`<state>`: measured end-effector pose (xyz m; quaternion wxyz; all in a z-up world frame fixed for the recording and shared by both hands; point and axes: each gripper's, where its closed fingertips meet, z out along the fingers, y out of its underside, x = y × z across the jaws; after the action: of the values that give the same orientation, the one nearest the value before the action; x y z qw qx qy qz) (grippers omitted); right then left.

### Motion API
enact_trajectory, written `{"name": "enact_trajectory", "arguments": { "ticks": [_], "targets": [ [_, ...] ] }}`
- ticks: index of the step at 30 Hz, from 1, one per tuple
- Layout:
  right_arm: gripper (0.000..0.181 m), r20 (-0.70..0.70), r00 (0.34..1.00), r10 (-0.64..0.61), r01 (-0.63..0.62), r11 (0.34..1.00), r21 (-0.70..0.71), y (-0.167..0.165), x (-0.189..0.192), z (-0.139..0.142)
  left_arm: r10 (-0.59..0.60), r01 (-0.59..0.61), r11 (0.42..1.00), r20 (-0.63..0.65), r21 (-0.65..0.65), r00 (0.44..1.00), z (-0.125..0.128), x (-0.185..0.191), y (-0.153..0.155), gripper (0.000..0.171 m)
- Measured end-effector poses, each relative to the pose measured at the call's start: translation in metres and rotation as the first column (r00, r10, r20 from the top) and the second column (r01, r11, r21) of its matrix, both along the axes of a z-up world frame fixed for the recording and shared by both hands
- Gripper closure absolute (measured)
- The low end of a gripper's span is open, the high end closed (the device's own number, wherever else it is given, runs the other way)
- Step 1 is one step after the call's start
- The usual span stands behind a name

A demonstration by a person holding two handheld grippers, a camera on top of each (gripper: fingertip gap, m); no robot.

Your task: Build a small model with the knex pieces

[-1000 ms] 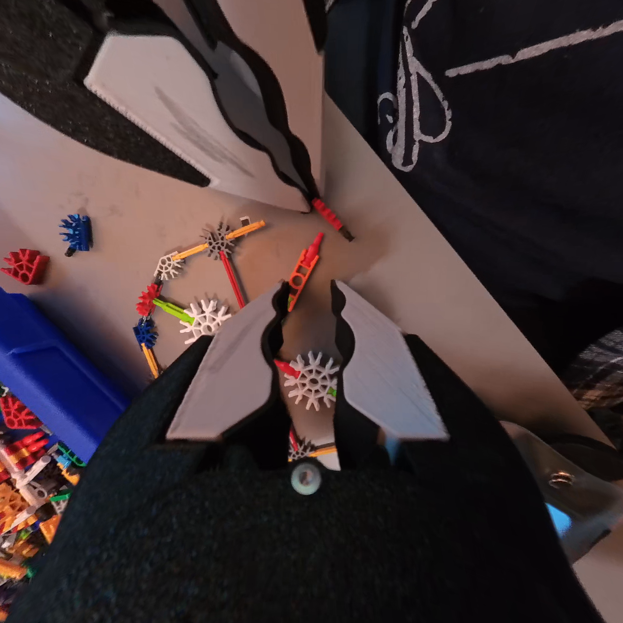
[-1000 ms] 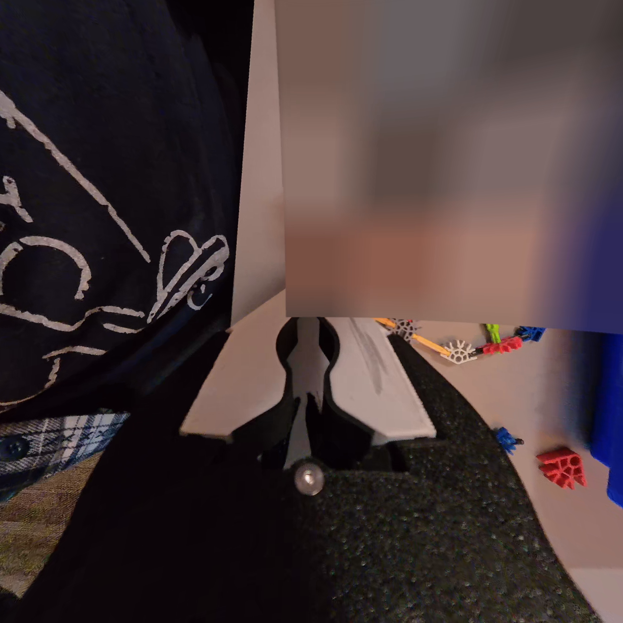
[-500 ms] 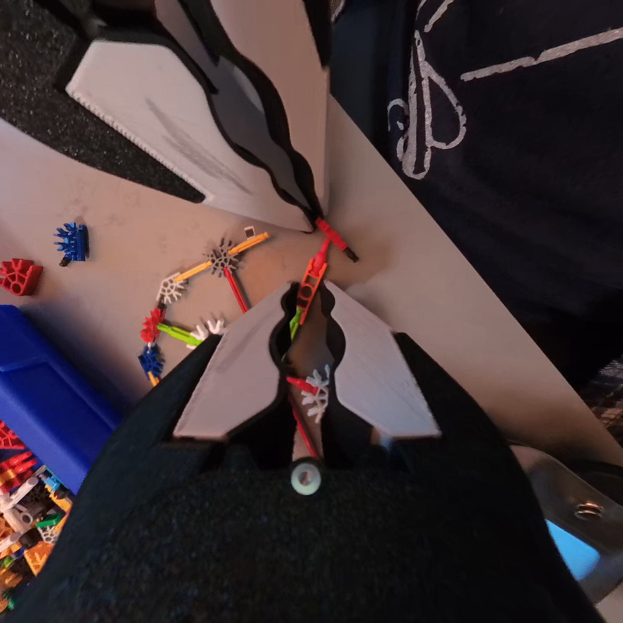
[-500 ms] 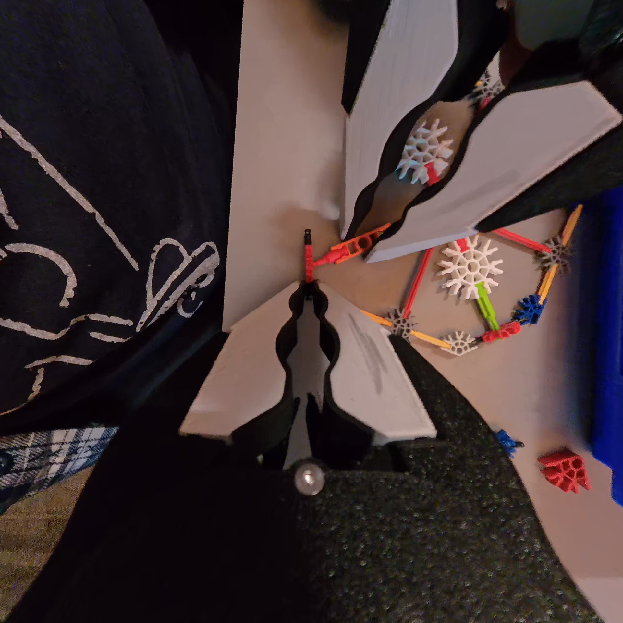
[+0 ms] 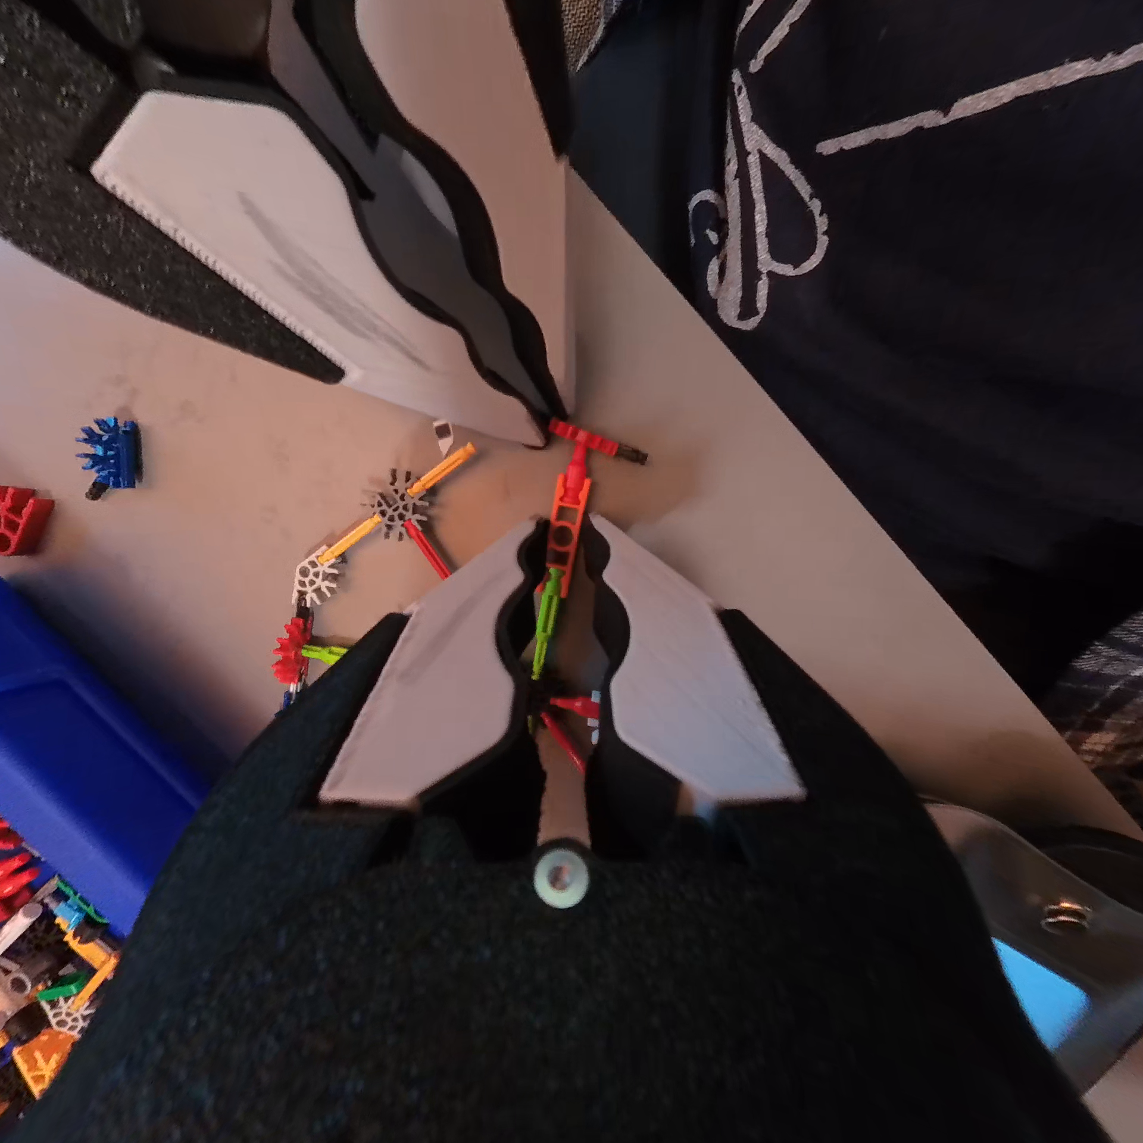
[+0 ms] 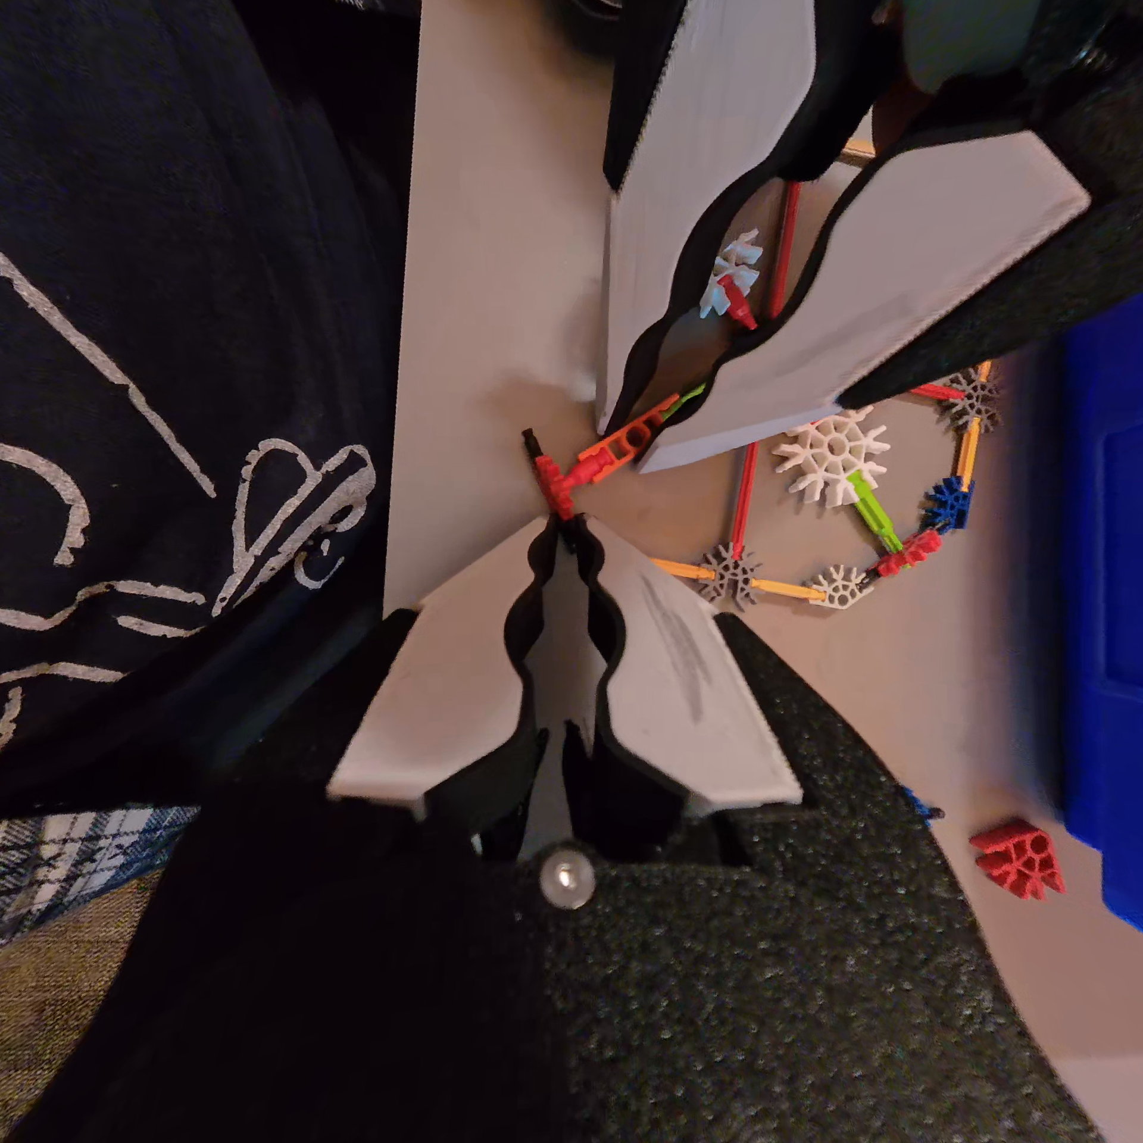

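Observation:
A flat toy wheel of coloured rods and snowflake connectors lies on the beige table (image 5: pixel 216 402), with a white hub (image 6: pixel 832 454). My left gripper (image 5: pixel 564 526) is shut on an orange connector (image 5: pixel 564 526) at the end of a green rod (image 5: pixel 547 612). It enters the right wrist view (image 6: pixel 621 448) from the top right. My right gripper (image 6: pixel 566 526) is shut on a short black rod that carries a red connector (image 6: pixel 550 482). The red connector (image 5: pixel 581 436) touches the orange connector's red tip. The right gripper (image 5: pixel 547 427) reaches in from the top left of the left wrist view.
A blue bin (image 5: pixel 80 711) of loose parts stands beside the wheel and shows in the right wrist view (image 6: pixel 1101 556). A red wedge connector (image 6: pixel 1017 860) and a blue connector (image 5: pixel 111 454) lie loose. A person's dark shirt (image 5: pixel 928 309) is at the table edge. My two grippers' fingertips are within a few centimetres of each other.
My left gripper slid forward off the white hub onto the orange connector and its jaws narrowed. The right gripper brought the red connector against the orange connector's tip.

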<state>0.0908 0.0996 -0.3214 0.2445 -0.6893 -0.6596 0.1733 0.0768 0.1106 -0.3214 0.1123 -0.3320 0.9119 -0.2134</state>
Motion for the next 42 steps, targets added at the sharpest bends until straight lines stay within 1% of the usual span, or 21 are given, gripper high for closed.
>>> {"name": "enact_trajectory", "arguments": {
  "ticks": [8, 12, 20, 22, 24, 25, 29, 34, 37, 39, 42],
  "targets": [
    [0.176, -0.002, 1.0, 0.006, -0.006, 0.999, 0.05, 0.003, 0.0, 0.001, 0.0, 0.0, 1.0, -0.006, -0.017, 1.0, 0.001, -0.001, 0.001, 0.163],
    [0.176, -0.01, 1.0, 0.015, -0.013, 0.993, 0.117, 0.004, 0.0, 0.002, 0.0, 0.0, 1.0, -0.007, -0.023, 1.0, 0.001, -0.001, 0.002, 0.163],
    [0.175, -0.023, 1.0, -0.021, 0.026, 0.979, 0.202, 0.008, 0.0, -0.001, -0.013, 0.012, 1.0, -0.01, -0.018, 1.0, 0.0, 0.0, -0.001, 0.163],
    [0.174, -0.03, 0.999, -0.037, 0.042, 0.978, 0.205, 0.008, 0.0, -0.001, -0.014, 0.014, 1.0, -0.013, -0.017, 1.0, -0.001, 0.0, -0.001, 0.163],
    [0.165, -0.037, 0.998, -0.058, 0.064, 0.975, 0.214, 0.009, 0.002, 0.0, -0.011, 0.01, 1.0, -0.008, -0.017, 1.0, 0.0, 0.001, -0.001, 0.163],
    [0.164, -0.042, 0.997, -0.066, 0.074, 0.975, 0.209, 0.009, 0.003, 0.001, -0.01, 0.01, 1.0, -0.008, -0.02, 1.0, 0.0, 0.001, -0.001, 0.163],
    [0.165, -0.061, 0.996, -0.069, 0.08, 0.979, 0.19, 0.005, 0.004, 0.005, -0.019, 0.018, 1.0, -0.014, -0.012, 1.0, -0.001, 0.0, 0.0, 0.163],
    [0.172, -0.073, 0.995, -0.075, 0.086, 0.983, 0.164, -0.001, 0.0, 0.003, -0.031, 0.031, 0.999, -0.02, -0.009, 0.999, -0.002, 0.0, -0.002, 0.163],
    [0.172, -0.085, 0.992, -0.088, 0.101, 0.983, 0.154, 0.0, 0.002, 0.003, -0.033, 0.033, 0.999, -0.023, -0.007, 0.999, -0.002, -0.001, -0.002, 0.163],
    [0.17, -0.096, 0.986, -0.135, 0.149, 0.976, 0.158, 0.005, 0.011, 0.008, -0.033, 0.033, 0.999, -0.026, -0.003, 0.999, -0.003, 0.0, -0.002, 0.162],
    [0.168, -0.152, 0.946, -0.286, 0.307, 0.941, 0.142, 0.03, 0.038, 0.022, -0.024, 0.025, 1.0, -0.026, 0.002, 0.999, -0.002, 0.0, -0.001, 0.162]
  ]
}}
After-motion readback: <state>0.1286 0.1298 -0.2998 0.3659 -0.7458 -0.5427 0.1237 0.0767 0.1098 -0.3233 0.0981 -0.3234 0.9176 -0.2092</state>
